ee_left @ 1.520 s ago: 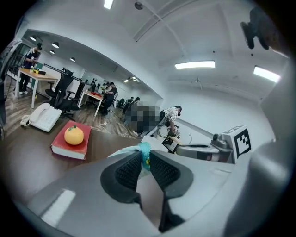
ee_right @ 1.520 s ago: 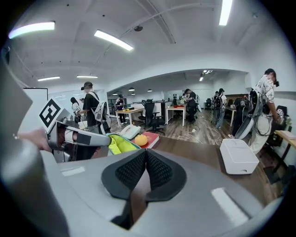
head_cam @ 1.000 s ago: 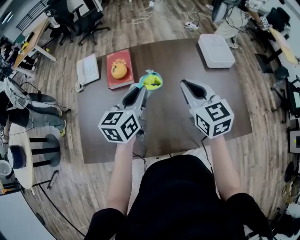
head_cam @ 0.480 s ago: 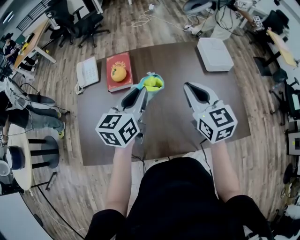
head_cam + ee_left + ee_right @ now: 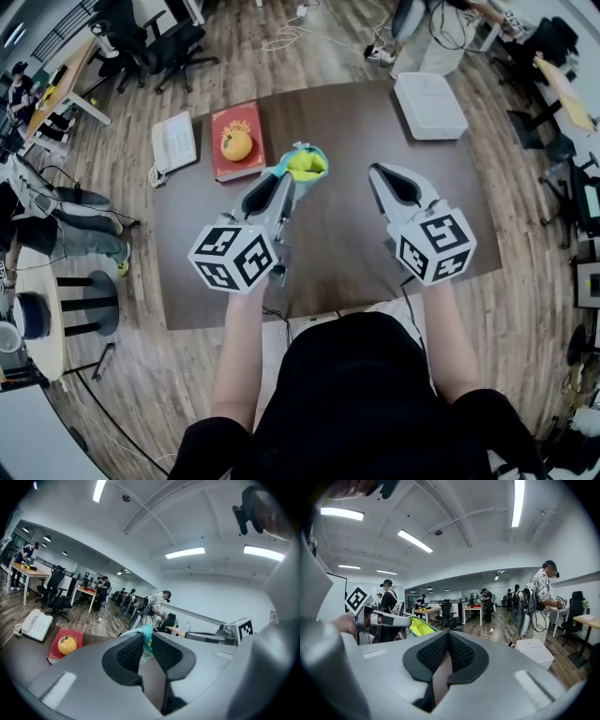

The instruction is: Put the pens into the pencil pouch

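Teal cloth, the rim of the pencil pouch [image 5: 305,165], is pinched between the jaws of the left gripper [image 5: 289,179]; the right gripper [image 5: 376,170], beside it, has its jaws pressed together, empty. We see the pouch's yellow-green mouth over the brown table [image 5: 337,244], near a red book [image 5: 228,165].

No legible txt or nos. — red book [image 5: 246,117] cover too blurred
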A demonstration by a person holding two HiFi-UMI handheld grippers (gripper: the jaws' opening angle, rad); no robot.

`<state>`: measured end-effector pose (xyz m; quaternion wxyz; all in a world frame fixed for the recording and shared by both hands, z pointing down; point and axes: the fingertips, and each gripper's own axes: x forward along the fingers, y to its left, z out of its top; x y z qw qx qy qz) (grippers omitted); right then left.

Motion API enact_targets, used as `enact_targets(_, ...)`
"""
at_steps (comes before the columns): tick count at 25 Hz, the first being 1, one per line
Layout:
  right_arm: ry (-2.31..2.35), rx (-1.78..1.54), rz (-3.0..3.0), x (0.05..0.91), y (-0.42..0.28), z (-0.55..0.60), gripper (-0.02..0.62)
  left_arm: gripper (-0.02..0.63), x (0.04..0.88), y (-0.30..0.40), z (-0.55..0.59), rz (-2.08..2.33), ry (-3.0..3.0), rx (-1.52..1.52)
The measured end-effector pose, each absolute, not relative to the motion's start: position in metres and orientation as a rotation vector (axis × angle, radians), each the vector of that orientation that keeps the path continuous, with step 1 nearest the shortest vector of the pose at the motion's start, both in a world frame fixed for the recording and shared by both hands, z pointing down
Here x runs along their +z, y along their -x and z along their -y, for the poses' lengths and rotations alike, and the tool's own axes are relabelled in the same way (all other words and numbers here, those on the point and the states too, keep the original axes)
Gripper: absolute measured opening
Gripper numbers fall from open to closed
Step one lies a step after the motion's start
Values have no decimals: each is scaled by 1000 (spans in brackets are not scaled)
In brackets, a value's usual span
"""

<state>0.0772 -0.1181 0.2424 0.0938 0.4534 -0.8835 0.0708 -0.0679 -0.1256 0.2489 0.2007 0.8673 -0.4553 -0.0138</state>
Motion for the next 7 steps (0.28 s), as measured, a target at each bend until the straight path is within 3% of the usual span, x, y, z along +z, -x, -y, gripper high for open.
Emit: enact_targets(7,-1340,228,2626,242,-77,120,9,52,248,69,127,1274,-2419,-41)
